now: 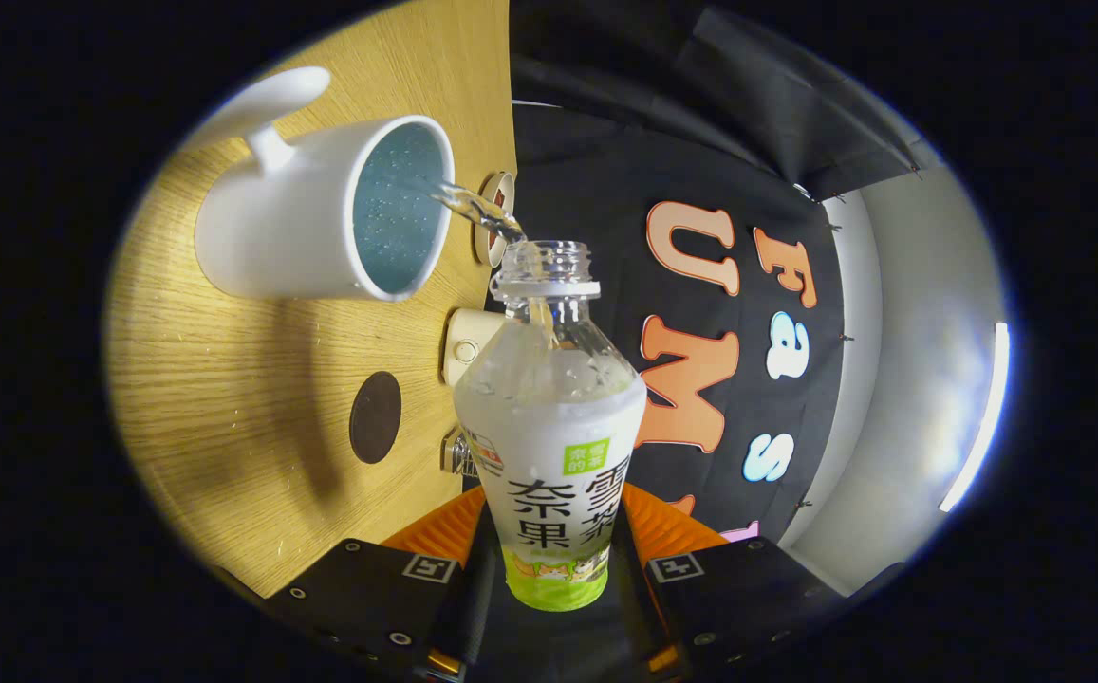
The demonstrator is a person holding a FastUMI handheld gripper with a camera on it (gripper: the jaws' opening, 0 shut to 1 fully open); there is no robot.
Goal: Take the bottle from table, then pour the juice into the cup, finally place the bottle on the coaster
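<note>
Right now I am squeezing the bottle (550, 446) low on its label with both fingers of my gripper (553, 569), tipping juice into the cup (321, 218) beyond; thin plastic, lightening, probably slippery, so I am gripping gently.

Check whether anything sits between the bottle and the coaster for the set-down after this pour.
Nothing visible does. The gripper is shut on the clear plastic juice bottle, pouring into the white ceramic cup. The round dark brown coaster lies on bare wooden table beside the cup, apart.
</note>
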